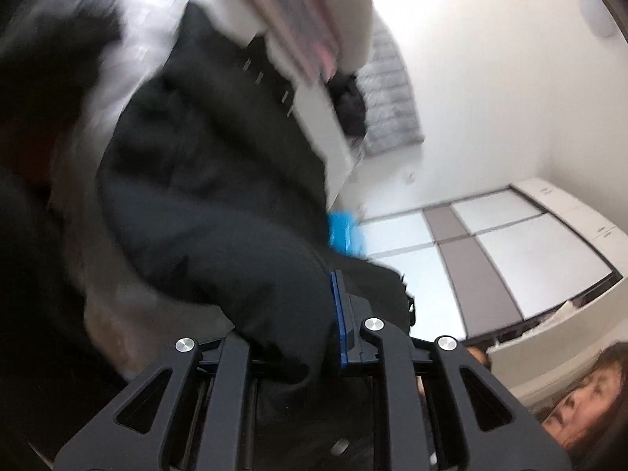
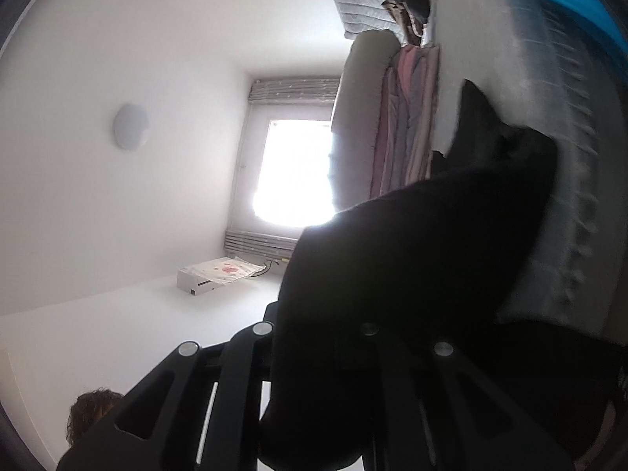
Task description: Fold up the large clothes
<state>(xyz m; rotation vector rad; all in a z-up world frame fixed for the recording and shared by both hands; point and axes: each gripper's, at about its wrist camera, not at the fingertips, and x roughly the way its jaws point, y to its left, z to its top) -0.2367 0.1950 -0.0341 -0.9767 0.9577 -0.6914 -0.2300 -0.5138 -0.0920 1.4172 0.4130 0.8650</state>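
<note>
Both grippers, left gripper (image 1: 333, 314) and right gripper (image 2: 325, 329), are clamped on the black garment (image 1: 204, 180), which hangs forward from each.

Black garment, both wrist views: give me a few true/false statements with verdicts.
1. The left gripper is shut on the black garment. True.
2. The right gripper is open and holds nothing. False: it is shut on the garment, which drapes over its fingers.
3. The garment lies neatly folded. False: it hangs bunched from both grippers.
4. A bright window shows in the right wrist view. True.
5. The left gripper's pad is red. False: it is blue.
</note>
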